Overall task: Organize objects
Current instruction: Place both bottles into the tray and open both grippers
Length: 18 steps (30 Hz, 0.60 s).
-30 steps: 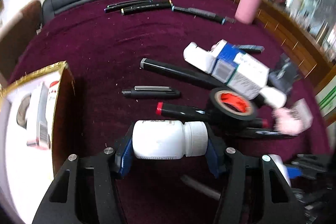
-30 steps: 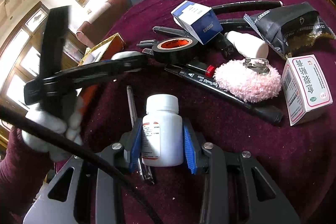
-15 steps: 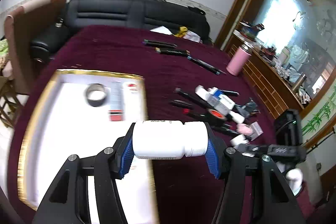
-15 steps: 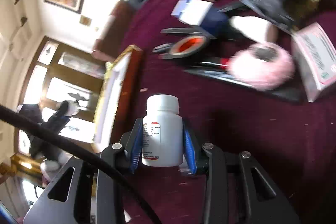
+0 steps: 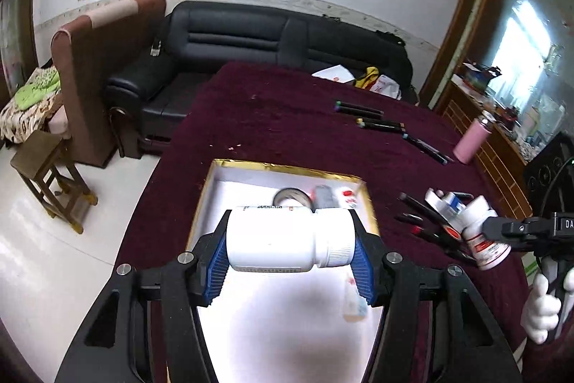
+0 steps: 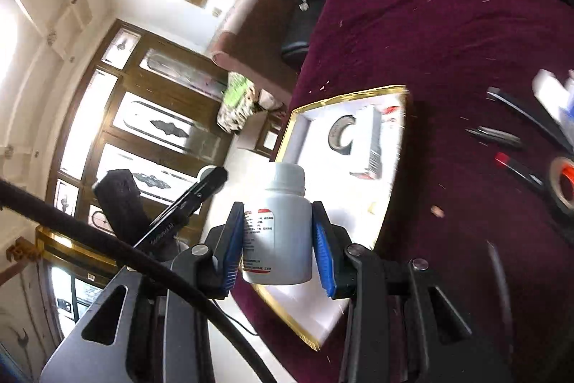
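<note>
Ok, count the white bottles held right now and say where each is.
2. One bottle lies sideways in the left hand-held gripper above the white tray; the other bottle stands upright in the right hand-held gripper.

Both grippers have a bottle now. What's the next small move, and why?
Probably lower the left gripper and release its white bottle onto bare floor of the gold-rimmed box: it hangs over the box already, while the right gripper sits nearer the edge.

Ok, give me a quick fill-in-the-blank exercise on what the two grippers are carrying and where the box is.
1. The left gripper grips a white bottle lying ____.
2. The right gripper holds its bottle with the cap pointing ____.
3. The gold-rimmed box has a ____ interior.
4. The tablecloth is dark ____.

Missing words: sideways; up; white; red
</note>
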Each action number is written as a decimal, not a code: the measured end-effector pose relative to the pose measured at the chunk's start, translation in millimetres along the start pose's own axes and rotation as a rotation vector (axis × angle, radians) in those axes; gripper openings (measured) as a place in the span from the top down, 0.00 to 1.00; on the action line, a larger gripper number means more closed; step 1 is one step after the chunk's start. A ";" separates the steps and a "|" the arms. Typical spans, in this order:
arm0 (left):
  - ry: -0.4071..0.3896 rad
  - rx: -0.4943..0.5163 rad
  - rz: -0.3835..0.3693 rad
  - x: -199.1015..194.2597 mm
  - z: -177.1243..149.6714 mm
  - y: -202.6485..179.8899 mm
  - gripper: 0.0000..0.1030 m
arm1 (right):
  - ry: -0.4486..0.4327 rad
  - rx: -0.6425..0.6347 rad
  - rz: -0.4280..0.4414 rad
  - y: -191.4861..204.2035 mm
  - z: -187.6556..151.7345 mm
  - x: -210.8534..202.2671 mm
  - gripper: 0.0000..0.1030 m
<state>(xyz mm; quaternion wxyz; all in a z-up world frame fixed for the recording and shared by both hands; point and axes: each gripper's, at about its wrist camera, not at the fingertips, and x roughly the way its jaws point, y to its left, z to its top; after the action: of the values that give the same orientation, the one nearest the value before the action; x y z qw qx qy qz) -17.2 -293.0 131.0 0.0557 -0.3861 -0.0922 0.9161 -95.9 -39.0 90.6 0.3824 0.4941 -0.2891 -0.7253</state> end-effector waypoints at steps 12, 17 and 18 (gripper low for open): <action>0.156 -0.203 0.024 125.8 3.7 69.1 0.49 | 0.108 0.178 -0.045 -41.0 51.4 133.8 0.67; 0.159 -0.231 0.009 146.0 10.8 75.0 0.49 | 0.121 0.192 -0.058 -56.8 56.4 143.8 0.67; 0.163 -0.226 0.019 150.0 12.0 73.6 0.49 | 0.121 0.192 -0.061 -58.8 57.9 143.2 0.67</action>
<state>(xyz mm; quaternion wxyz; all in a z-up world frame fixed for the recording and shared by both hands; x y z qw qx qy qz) -132.4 -340.4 19.1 0.0106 -0.4639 -0.1866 0.8659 -197.4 -125.2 -7.3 0.3276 0.5798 -0.3185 -0.6746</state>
